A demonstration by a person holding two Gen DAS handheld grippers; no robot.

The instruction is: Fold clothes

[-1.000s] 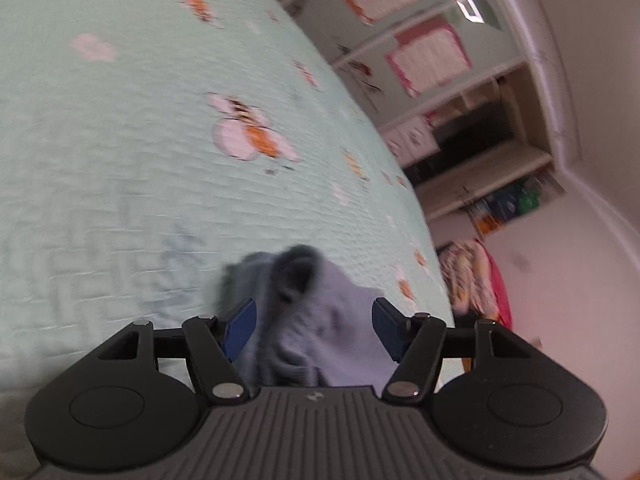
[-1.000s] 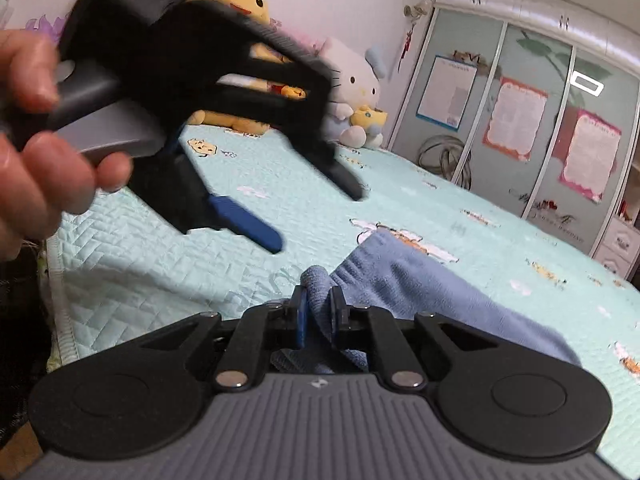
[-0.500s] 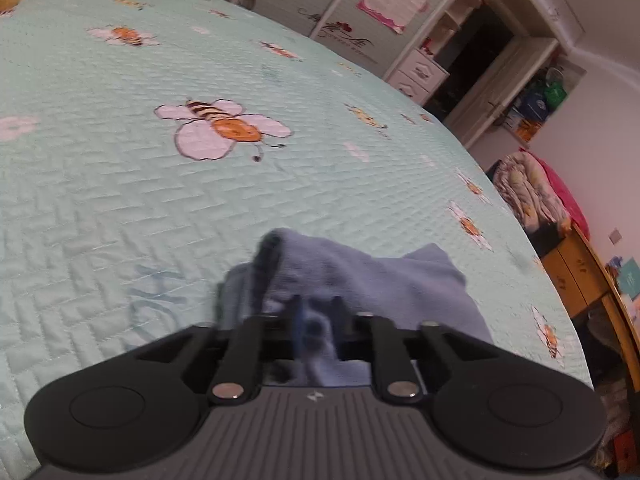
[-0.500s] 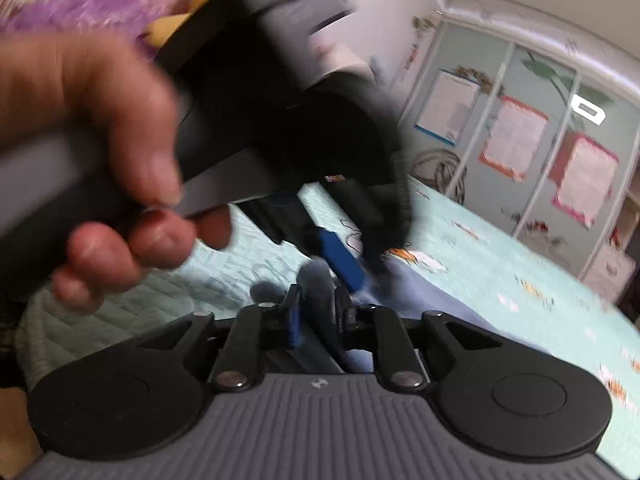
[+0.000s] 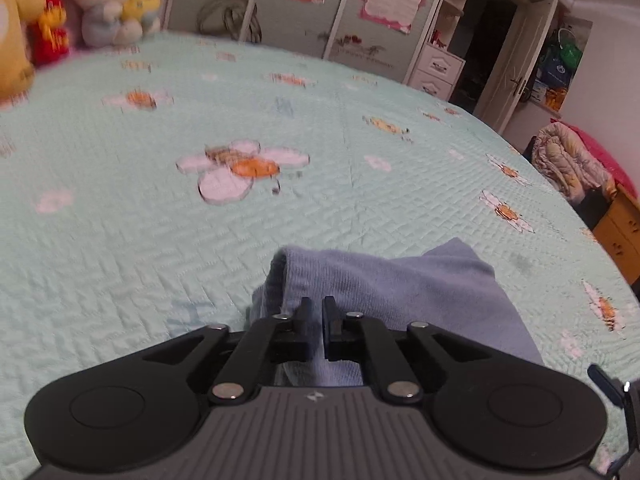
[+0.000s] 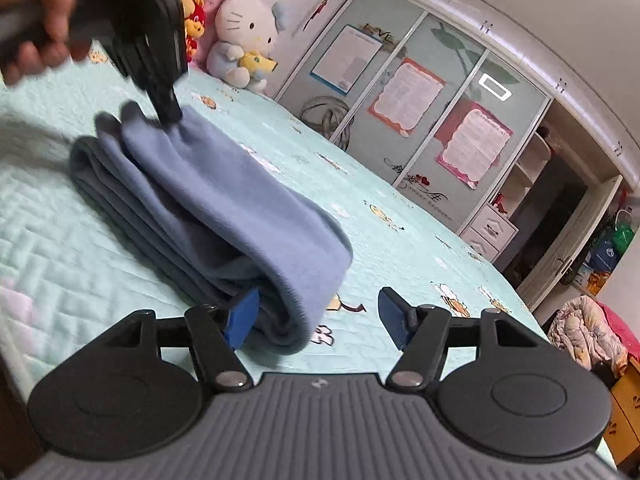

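Note:
A blue garment (image 6: pixel 224 200), folded into a thick bundle, lies on the mint quilt (image 6: pixel 60 264). In the right wrist view, a hand (image 6: pixel 36 20) holds my left gripper (image 6: pixel 170 114), which pinches the bundle's far corner and lifts it slightly. From the left wrist view, my left gripper (image 5: pixel 316 308) has its jaws almost together on a ridge of the blue garment (image 5: pixel 380 276), and they are starting to open. My right gripper (image 6: pixel 316 312) is opening wide. The bundle's near folded end lies between its blue pads (image 6: pixel 240 316) without being squeezed.
The quilt (image 5: pixel 280 120) with bee and flower prints stretches far ahead. Plush toys (image 6: pixel 244 40) sit at the headboard end. Wardrobe doors (image 6: pixel 400 100) with posters stand beyond the bed. A drawer unit (image 5: pixel 440 68), a bedding pile (image 5: pixel 568 164) and an orange cabinet (image 5: pixel 620 236) flank the right side.
My left gripper closed onto the blue garment and rolled level. My right gripper let go of the fold, spread its jaws and drew back along the bundle.

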